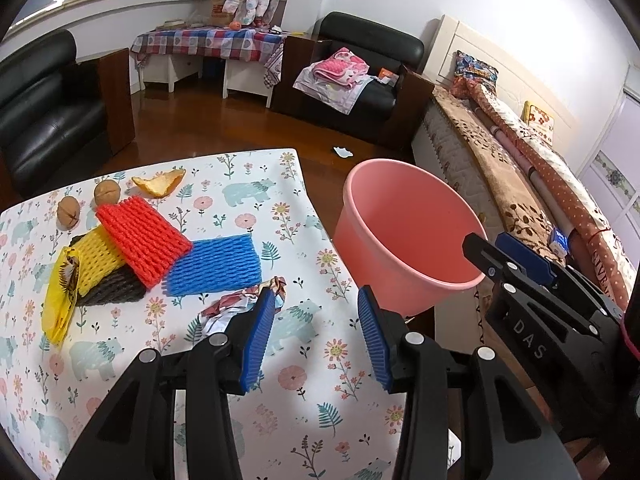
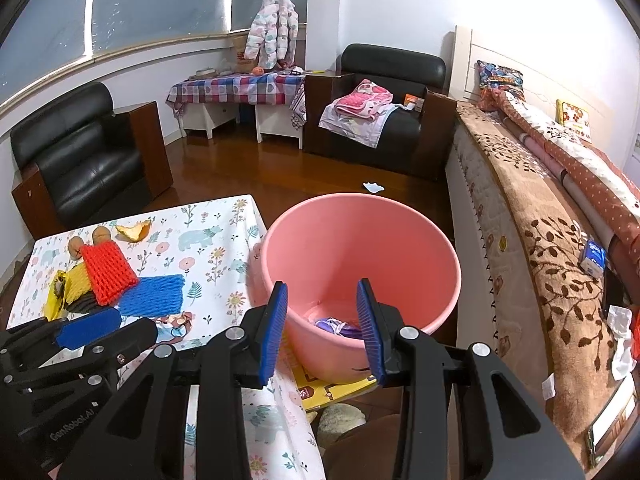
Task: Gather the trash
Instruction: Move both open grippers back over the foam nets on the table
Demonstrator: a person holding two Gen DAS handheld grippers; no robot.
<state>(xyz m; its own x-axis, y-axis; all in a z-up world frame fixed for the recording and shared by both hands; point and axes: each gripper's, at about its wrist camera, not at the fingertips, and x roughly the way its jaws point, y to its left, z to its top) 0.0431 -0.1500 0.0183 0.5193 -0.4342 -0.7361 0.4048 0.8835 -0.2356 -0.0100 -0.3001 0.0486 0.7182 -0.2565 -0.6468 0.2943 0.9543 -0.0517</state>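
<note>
Trash on table [image 1: 280, 420]: yellow bag [image 1: 60, 300], foam nets [image 1: 144, 236], walnuts [image 1: 107, 192], peel [image 1: 160, 184], crumpled wrapper [image 1: 244, 304] | left gripper [image 1: 316, 336] wide, empty, wrapper just beside left pad; risk: pads close beside it, nudging it off | pink bucket [image 2: 360, 248] off table's right edge, some scraps inside | right gripper [image 2: 322, 330] narrower, empty, over bucket; risk: bumping rim.

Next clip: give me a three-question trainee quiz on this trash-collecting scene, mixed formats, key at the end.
1. True or false: the pink bucket already holds some trash.
2. Which foam net lies on top of the pile? A) red net B) blue net C) yellow net
3. Fill in: the crumpled wrapper lies just ahead of the ____ gripper.

Key: 1 true; 2 A; 3 left.
</note>
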